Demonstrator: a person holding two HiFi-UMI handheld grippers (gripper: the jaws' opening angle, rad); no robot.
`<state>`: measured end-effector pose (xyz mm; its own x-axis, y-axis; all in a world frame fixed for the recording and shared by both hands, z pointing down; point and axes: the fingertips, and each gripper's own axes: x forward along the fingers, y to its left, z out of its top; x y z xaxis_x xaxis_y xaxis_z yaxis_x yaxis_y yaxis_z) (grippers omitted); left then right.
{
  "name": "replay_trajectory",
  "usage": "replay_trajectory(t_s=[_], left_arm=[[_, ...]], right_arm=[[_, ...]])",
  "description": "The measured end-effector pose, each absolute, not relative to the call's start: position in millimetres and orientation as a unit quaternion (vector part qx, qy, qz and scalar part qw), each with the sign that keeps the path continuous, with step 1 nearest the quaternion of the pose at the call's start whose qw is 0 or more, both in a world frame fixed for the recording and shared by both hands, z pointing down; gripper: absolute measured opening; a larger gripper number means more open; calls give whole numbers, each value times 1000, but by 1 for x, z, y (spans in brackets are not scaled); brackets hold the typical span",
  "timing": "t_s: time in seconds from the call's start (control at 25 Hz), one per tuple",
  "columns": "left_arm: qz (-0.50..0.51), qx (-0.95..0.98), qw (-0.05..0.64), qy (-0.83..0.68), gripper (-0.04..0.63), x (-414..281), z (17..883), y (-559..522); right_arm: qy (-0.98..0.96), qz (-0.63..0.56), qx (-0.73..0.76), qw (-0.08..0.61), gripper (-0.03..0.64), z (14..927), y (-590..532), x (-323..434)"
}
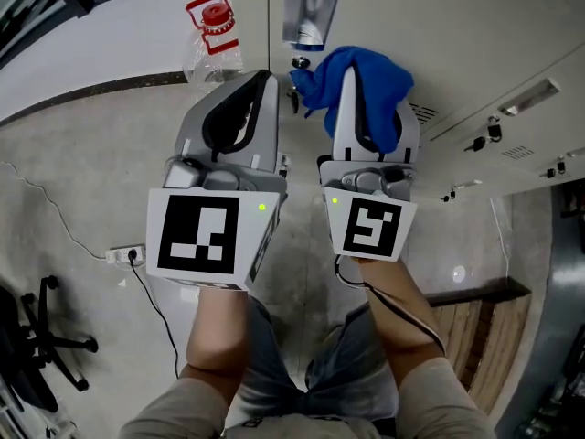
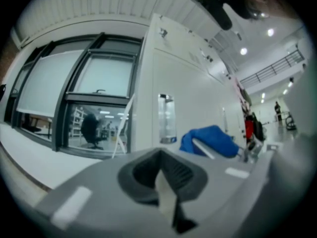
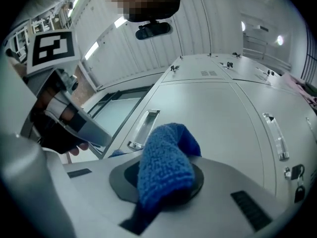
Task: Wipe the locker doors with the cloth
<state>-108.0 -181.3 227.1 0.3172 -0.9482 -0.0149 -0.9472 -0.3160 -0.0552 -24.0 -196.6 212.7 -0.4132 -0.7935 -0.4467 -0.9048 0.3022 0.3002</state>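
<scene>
A blue cloth (image 1: 379, 85) is clamped in my right gripper (image 1: 349, 73), which is shut on it and held up close to the pale grey locker doors (image 1: 439, 35). In the right gripper view the cloth (image 3: 166, 157) bulges out of the right gripper (image 3: 163, 177) in front of a door (image 3: 213, 108). My left gripper (image 1: 265, 79) is beside it on the left, shut with nothing in it. The left gripper view has the left gripper (image 2: 163, 177) with its jaws together, the cloth (image 2: 213, 140) to its right and the locker's side (image 2: 193, 93) ahead.
A clear label holder (image 1: 306, 12) is fixed to the door just above the cloth. A clear bottle with a red cap (image 1: 212, 26) is at the upper left. Padlocks (image 1: 494, 131) hang on doors to the right. An office chair (image 1: 37, 337), a power strip (image 1: 123, 254) and a wooden bench (image 1: 484, 327) are on the floor.
</scene>
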Motion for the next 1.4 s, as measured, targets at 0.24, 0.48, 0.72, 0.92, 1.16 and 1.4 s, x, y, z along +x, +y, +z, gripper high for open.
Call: replay_trajectory(t_s=[0.24,0.48,0.72,0.92,1.16,1.4], left_arm=[[-8,-806,23,592,3,-118,228,-179],[-3,-800,22,600,2,-125,226,-178],[-3,-796,24,604,2,-129,223,-175],[-10,-796,25,605,2,-128,226,-176],[-8,-798,16,602,2,-121,231,-179],[-8,-806,21,591,2,-109,232,-180]], right_arm=[[807,255,-524,96,32,241,-196,-40],[816,245,-515,95,32,252,-198,-55],[822,240,-506,103,32,257,-197,-66],[836,249,-483,71,32,283,-196,-82],[835,275,-476,14,32,323,-198,-76],[840,275,-467,-25,32,335,-200,-59]])
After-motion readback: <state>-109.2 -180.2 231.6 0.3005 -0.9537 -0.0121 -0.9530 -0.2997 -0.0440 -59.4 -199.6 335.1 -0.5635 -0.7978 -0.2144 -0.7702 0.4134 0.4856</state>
